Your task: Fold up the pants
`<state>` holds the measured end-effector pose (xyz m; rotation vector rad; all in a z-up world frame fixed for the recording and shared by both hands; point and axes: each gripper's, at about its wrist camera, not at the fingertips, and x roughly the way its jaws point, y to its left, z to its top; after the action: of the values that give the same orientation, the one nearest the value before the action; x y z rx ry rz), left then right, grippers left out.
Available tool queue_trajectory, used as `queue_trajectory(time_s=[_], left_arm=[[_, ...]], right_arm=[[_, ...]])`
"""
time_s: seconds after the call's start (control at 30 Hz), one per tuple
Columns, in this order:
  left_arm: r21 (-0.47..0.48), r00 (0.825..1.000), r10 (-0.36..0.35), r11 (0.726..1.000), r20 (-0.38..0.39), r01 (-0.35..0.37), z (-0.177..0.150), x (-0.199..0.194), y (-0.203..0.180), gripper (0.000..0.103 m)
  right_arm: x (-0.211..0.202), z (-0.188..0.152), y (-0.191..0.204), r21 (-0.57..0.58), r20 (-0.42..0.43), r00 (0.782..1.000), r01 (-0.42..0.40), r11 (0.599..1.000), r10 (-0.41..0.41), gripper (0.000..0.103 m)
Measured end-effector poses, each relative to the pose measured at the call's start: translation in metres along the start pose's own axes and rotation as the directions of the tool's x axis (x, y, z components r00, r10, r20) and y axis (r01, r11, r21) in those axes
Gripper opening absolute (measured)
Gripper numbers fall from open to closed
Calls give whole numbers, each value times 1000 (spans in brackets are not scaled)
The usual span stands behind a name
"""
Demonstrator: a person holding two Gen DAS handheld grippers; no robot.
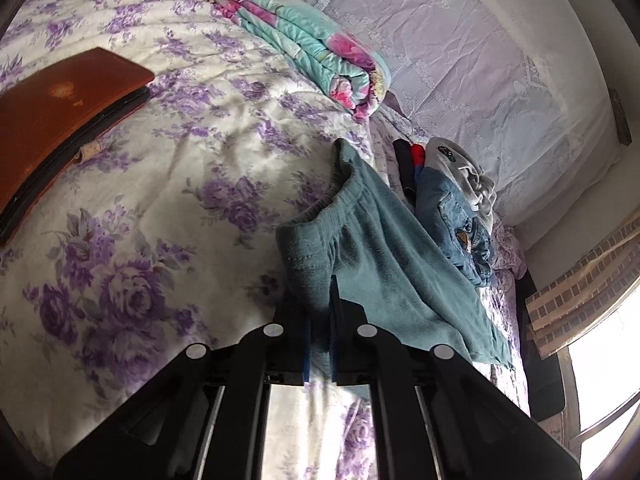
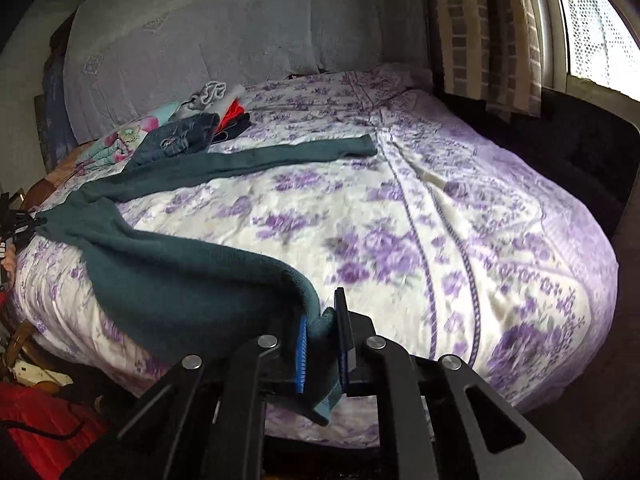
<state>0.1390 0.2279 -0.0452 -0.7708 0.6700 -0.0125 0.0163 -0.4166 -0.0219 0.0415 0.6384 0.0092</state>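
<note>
the left gripper (image 1: 320,320) is closed on the waistband of the teal pants (image 1: 384,248), which hang over the bed (image 1: 168,184). just beyond the pants lies a pile of clothes (image 1: 452,200). a brown laptop (image 1: 60,120) lies far to the left.

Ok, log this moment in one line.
left tongs: shut on teal pants waistband | right tongs: shut on leg end | other leg flat on bed
</note>
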Motion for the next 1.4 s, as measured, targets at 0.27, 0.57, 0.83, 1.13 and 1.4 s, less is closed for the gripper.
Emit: queue_trajectory(time_s=[0.27, 0.57, 0.83, 1.13, 1.4], left_arm=[[67, 995, -70, 996, 70, 66, -10, -39, -35, 5], [-33, 998, -38, 999, -41, 37, -38, -15, 14, 5], [-7, 999, -29, 1000, -21, 29, -40, -7, 9, 5], [-41, 999, -14, 999, -32, 13, -34, -8, 7, 5], [-70, 998, -63, 996, 17, 64, -29, -57, 8, 3]], right_arm=[[77, 113, -35, -4, -101, 992, 78, 997, -78, 15], [57, 86, -38, 113, -58, 995, 82, 990, -75, 44], [78, 39, -61, 416, -133, 981, -74, 907, 141, 40], [93, 53, -53, 485, 3, 997, -71, 872, 79, 2], [28, 39, -64, 417, 13, 1000, -17, 909, 13, 2]])
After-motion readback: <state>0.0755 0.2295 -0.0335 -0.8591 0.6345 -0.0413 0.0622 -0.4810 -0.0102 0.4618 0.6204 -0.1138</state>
